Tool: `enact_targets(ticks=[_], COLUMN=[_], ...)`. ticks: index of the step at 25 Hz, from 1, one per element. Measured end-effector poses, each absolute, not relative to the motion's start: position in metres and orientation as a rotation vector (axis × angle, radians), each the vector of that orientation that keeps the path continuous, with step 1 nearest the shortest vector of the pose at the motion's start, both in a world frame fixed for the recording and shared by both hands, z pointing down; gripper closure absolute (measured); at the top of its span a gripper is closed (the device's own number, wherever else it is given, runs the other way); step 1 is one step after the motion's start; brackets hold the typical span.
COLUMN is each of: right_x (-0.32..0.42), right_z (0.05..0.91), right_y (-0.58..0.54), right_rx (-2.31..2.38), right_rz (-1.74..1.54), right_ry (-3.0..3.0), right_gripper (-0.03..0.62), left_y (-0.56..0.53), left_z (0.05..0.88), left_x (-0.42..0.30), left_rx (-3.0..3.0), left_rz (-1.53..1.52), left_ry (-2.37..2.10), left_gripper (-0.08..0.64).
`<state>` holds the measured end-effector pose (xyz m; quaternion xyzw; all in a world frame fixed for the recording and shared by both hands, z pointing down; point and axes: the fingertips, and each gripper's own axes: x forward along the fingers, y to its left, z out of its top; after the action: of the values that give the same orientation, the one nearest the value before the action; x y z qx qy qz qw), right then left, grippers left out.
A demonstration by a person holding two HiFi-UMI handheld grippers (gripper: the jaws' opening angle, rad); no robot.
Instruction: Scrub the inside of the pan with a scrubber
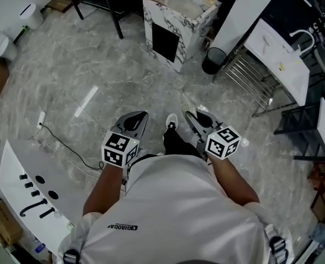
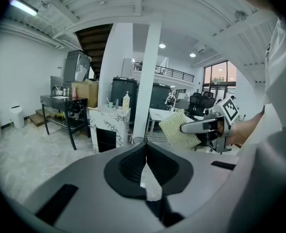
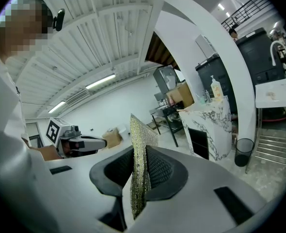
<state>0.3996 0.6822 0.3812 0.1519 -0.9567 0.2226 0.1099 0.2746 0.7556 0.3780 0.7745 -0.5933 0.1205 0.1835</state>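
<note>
While the person stands on the grey veined floor, which fills most of the head view, their white shirt covers the near edge of the picture. A white panel with dark cut-outs lies at the near left. At the far side, a little right of centre, stands a marble-patterned cabinet with a black square opening in its front and bottles on its top. To its right are a white counter at the far right, a wire rack low beside it, and a black bin between the rack and the cabinet.

Both forearms reach forward just above the floor. The left gripper points away from the person, and its own view shows the two dark pads pressed flat against each other with nothing between them. The right gripper is held just right of it, near but apart. Its jaws are clamped on the scrubber, a thin yellow-green mesh pad that stands upright on edge between the pads and sticks out past their tips. From the left gripper view the same scrubber shows as a flat tilted square at the right gripper's tip. A white shoe shows between the two grippers.
</note>
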Motion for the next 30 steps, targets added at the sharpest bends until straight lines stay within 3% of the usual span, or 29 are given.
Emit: enact_targets(ticks=[12, 30], right_x=[0.331, 0.237], right_z=[0.408, 0.396], right_y=[0.583, 0.285], right_rx=[0.386, 0.518], right_rz=[0.708, 0.744], right_ry=[-2.770, -2.809], right_gripper=[0.517, 0.517], left_y=[0.663, 0.360], left_z=[0.394, 0.364], left_x=[0.221, 0.121], left_rx=[2.155, 2.246], left_rz=[0.396, 0.436], left_ry=[-1.666, -1.629], left_gripper=[0.545, 0.545])
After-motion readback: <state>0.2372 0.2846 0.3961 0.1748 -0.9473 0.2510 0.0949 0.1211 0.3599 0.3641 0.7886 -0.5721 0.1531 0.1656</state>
